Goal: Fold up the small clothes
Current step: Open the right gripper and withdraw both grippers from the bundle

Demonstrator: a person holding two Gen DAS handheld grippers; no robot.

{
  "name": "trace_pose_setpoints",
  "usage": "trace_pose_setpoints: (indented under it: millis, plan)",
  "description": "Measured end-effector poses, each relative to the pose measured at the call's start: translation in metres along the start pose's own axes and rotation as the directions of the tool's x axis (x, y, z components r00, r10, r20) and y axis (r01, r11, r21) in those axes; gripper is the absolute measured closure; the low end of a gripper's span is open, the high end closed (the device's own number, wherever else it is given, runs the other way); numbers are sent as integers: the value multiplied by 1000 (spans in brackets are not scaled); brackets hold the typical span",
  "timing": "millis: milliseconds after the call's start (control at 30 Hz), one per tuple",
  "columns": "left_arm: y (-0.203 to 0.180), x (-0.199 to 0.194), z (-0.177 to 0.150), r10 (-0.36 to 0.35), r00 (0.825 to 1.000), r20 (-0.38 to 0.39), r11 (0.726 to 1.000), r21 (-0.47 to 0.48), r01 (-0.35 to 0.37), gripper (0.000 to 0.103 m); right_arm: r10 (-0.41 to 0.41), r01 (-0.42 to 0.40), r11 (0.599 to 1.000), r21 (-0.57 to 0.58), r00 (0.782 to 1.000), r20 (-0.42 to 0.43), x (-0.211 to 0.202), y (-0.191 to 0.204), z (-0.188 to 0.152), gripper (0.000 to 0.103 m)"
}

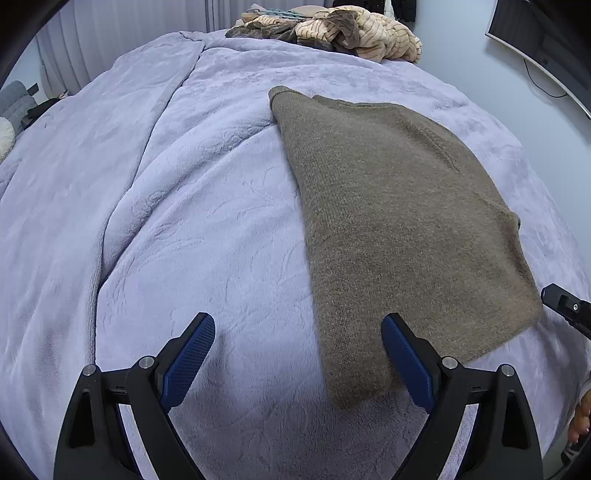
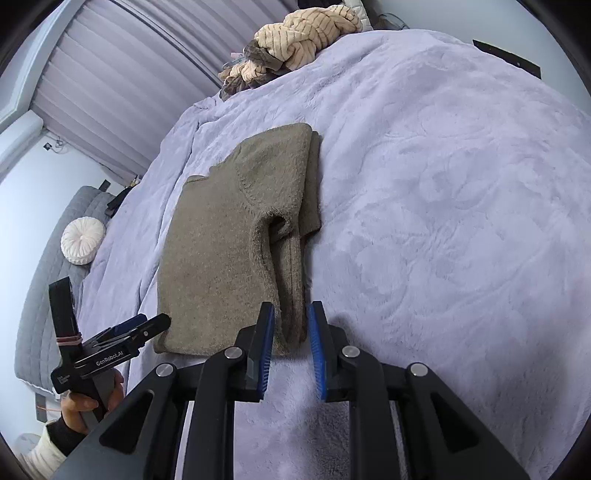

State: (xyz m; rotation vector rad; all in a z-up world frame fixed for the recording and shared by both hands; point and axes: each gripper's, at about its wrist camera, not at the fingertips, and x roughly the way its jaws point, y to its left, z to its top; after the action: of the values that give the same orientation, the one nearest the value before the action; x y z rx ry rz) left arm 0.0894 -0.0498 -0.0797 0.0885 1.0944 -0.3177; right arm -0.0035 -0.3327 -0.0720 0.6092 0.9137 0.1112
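A brown knitted sweater (image 1: pixel 399 221) lies folded lengthwise on the lavender bed cover (image 1: pixel 184 206). My left gripper (image 1: pixel 299 325) is open wide just above the cover, its right finger over the sweater's near left corner. In the right wrist view the sweater (image 2: pixel 221 251) shows a sleeve folded along its right side. My right gripper (image 2: pixel 290 314) stands at the sweater's near right corner, its jaws narrowly apart around the folded edge; whether the pads press the cloth is unclear. The left gripper (image 2: pixel 147 325) also shows at the sweater's near left corner.
A pile of beige striped and brown clothes (image 1: pixel 332 29) lies at the bed's far end, also in the right wrist view (image 2: pixel 295 37). A grey seat with a round white cushion (image 2: pixel 81 240) stands beside the bed. A monitor (image 1: pixel 546 40) hangs on the wall.
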Motion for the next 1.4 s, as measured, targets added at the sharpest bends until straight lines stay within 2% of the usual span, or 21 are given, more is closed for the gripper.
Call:
trace_pose_setpoints:
  millis: [467,633,667,733,767,800,933,1400]
  plan:
    - [3,-1,5,-15,1000,3,1000,0,15,10,16,-15,998,58,1000,-16,6,-17,3,82]
    - [6,2,6,-28,999,-17,1000,-12,27,10,26,-24,998,64,999,-23,10,-17,6,82]
    - [7,2,6,-27,1000,-13,1000,-12,27,10,25,-23,998,65,999,-23,11,-16,7,80]
    - [7,2,7,-27,1000,-7,1000,-16,27,10,21,-19,998,67,1000,-23,12,-15,9,69]
    - [7,2,8,-27,1000,-5,1000,-17,27,6,19,-17,998,67,1000,-22,12,-15,9,62]
    - [8,2,9,-26,1000,-6,1000,-16,25,0,18,-16,998,68,1000,-20,13,-15,11,61]
    - [7,4,11,-16,1000,-4,1000,-6,16,0,16,-15,998,67,1000,-21,14,-14,14,60]
    - [16,15,14,-75,996,-47,996,-53,73,0,31,-31,994,103,1000,-2,16,-20,22,50]
